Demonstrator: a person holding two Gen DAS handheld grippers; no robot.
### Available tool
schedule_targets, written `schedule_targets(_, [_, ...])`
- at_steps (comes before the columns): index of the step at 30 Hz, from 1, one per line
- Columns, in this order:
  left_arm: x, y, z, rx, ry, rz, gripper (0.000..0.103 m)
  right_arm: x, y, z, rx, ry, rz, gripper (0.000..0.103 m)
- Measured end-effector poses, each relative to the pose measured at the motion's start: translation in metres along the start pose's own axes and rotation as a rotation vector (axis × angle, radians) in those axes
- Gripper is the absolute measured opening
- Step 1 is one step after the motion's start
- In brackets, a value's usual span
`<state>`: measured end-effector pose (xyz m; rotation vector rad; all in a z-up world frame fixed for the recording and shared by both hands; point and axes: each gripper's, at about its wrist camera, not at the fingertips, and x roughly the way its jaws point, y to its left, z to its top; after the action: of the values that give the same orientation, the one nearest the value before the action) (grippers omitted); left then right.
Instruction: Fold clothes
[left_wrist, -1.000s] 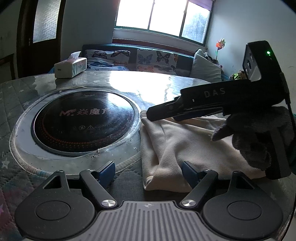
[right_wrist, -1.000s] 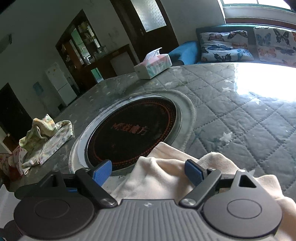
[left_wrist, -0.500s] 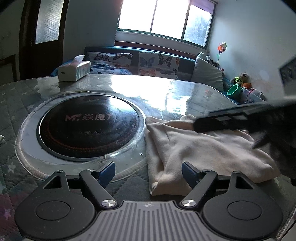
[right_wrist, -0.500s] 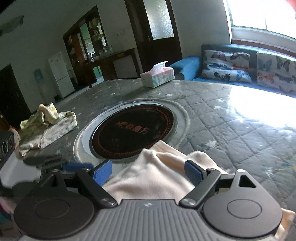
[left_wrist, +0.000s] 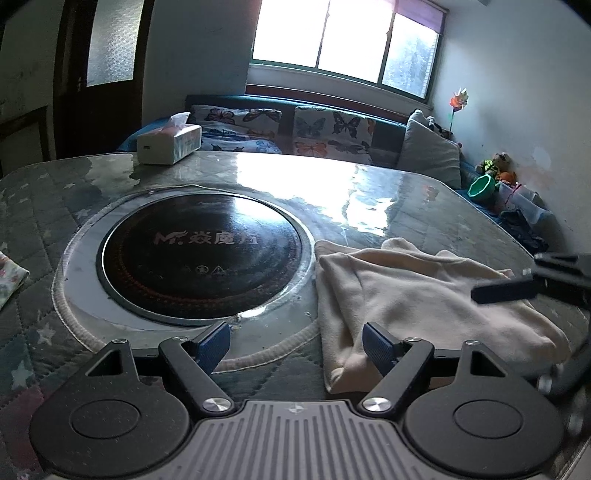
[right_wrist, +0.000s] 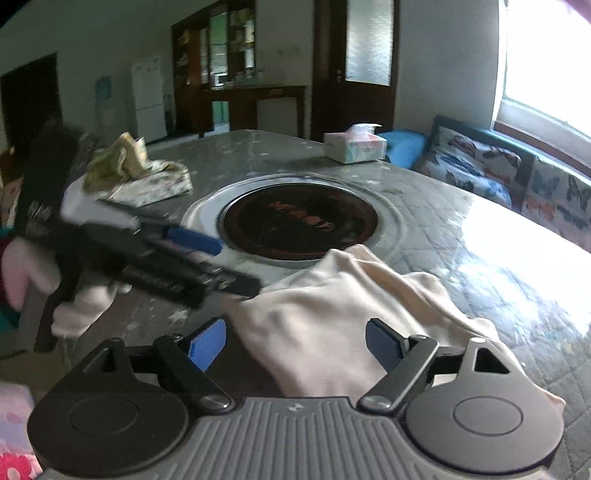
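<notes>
**Cream garment folded beside the cooktop, both grippers open**

Landmark: the round black glass induction cooktop (left_wrist: 201, 254) set into the quilted grey table (left_wrist: 424, 195).

Far left of the cooktop, a crumpled floral-print cloth (right_wrist: 142, 177) lies on the table. Behind the cooktop, toward the butterfly-print sofa cushions (left_wrist: 332, 129), stands a white tissue box (left_wrist: 170, 142).

The left gripper (left_wrist: 295, 341) hovers just in front of the cooktop's near rim, its blue-padded fingers (left_wrist: 212, 341) spread apart and holding nothing.

Just right of the cooktop lies the folded cream fleece garment (left_wrist: 417, 299), its left edge touching the cooktop's silver ring.

The right gripper (right_wrist: 295, 343) sits over the garment's right end, its blue pads (right_wrist: 207, 343) wide apart; the fabric bulges between them, unpinched.
</notes>
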<state>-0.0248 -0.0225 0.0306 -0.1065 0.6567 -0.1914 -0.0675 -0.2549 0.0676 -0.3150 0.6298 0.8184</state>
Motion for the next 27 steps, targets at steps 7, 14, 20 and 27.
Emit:
schedule_targets(7, [-0.004,0.013,0.007,-0.055,-0.012,-0.012,0.077,0.014,0.035,0.003,-0.121,0.009,-0.029,0.074])
schedule_targets(14, [-0.004,0.022,0.016,-0.126,-0.007,-0.049,0.072,0.039,0.056,0.005,-0.203,0.060,-0.070,0.053])
schedule_targets(20, [0.000,0.028,0.022,-0.236,0.018,-0.121,0.072,0.048,0.062,0.003,-0.256,0.060,-0.137,0.028])
schedule_targets(27, [0.009,0.032,0.028,-0.351,0.055,-0.184,0.072,0.032,0.035,0.013,-0.063,0.003,-0.067,0.016])
